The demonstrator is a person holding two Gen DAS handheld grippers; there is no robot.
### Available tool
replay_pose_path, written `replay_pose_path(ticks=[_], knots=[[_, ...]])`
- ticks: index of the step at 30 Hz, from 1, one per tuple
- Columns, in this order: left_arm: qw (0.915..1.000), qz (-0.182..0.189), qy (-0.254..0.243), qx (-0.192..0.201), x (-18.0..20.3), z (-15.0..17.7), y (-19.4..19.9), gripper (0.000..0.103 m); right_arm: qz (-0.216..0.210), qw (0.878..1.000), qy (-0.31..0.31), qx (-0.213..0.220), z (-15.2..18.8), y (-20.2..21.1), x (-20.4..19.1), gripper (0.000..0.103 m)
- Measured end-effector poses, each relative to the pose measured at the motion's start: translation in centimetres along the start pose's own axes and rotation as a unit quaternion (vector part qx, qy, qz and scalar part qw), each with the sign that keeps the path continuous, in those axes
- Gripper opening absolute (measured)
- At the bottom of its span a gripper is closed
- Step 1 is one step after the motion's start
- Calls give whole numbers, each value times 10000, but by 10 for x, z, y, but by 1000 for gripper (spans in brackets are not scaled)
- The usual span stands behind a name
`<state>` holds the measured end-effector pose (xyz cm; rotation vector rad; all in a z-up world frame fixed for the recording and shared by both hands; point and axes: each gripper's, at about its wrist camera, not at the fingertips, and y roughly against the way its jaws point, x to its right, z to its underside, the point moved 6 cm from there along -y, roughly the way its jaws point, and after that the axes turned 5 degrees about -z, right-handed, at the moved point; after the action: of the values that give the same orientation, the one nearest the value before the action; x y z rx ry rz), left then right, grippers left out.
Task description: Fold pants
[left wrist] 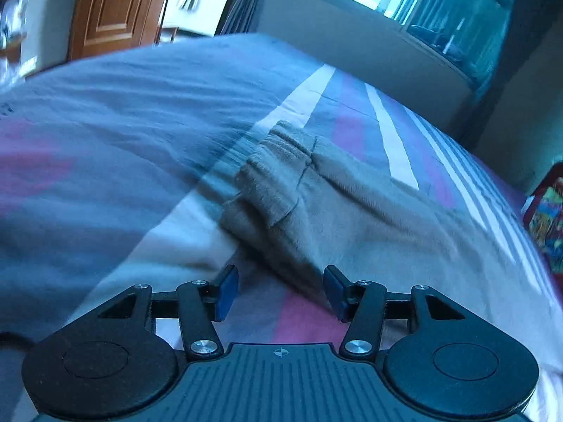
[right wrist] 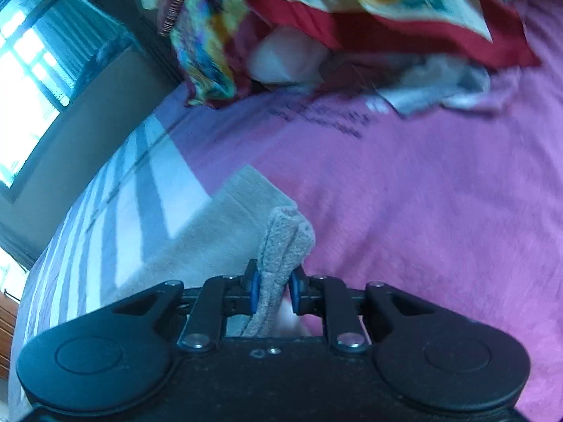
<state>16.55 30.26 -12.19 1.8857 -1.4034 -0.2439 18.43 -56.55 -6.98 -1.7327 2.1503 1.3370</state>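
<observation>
Bedroom, striped pink-and-blue bedspread (left wrist: 397, 147) | grey pants (left wrist: 337, 211) lie across its striped part | right gripper (right wrist: 273, 290) pinches a doubled pants edge, likely to carry a fold | left gripper (left wrist: 279, 290) spread, empty, just before the cloth, probably freed to regrasp.

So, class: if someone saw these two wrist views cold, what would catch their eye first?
Probably the grey pants spread across the striped bedspread, ribbed waistband towards the far side. Next, the right gripper shut on a bunched fold of that grey fabric, while the left gripper stands open with nothing between its pads. A bright red and yellow patterned cloth lies heaped at the far end.
</observation>
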Motion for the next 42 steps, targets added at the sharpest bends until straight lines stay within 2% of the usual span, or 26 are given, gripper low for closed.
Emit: replay_pose_path(ticks=[3, 5, 6, 8, 10, 14, 17, 21, 25, 30, 33, 37, 42], knots=[[9990, 134, 356, 222, -13, 19, 9, 66, -3, 9992, 382, 108, -5, 5, -33, 16], [9973, 168, 551, 462, -16, 33, 13, 67, -66, 9975, 682, 144, -4, 7, -62, 16], [9974, 119, 511, 494, -12, 33, 14, 69, -73, 9963, 848, 142, -4, 6, -75, 16], [9972, 138, 511, 519, -9, 33, 11, 80, -85, 9929, 1177, 120, 2, 2, -109, 16], [9977, 134, 412, 524, -6, 35, 8, 84, -262, 9899, 1391, 59, 12, -4, -142, 16], [9977, 237, 356, 531, -4, 35, 7, 88, -717, 9798, 1860, -182, 49, -18, -215, 16], [9965, 359, 518, 552, -9, 37, 8, 88, -1112, 9664, 2269, -470, 92, -33, -273, 16], [9962, 390, 543, 559, -8, 37, 7, 88, -1585, 9392, 2853, -1066, 166, -48, -331, 16], [9961, 402, 550, 560, -8, 37, 5, 88, -1863, 9066, 3496, -1456, 229, -48, -353, 16], [9961, 419, 539, 557, -7, 38, 5, 90, -1767, 8590, 4673, -1122, 276, -25, -364, 17], [9961, 417, 540, 557, -7, 38, 5, 90, -1776, 8403, 5023, -999, 288, -15, -363, 17], [9963, 394, 520, 556, -6, 37, 4, 90, -1761, 8311, 5180, -1000, 294, -12, -360, 18], [9967, 377, 474, 544, -4, 38, 4, 90, -1696, 8409, 5032, -1049, 304, -11, -355, 20]])
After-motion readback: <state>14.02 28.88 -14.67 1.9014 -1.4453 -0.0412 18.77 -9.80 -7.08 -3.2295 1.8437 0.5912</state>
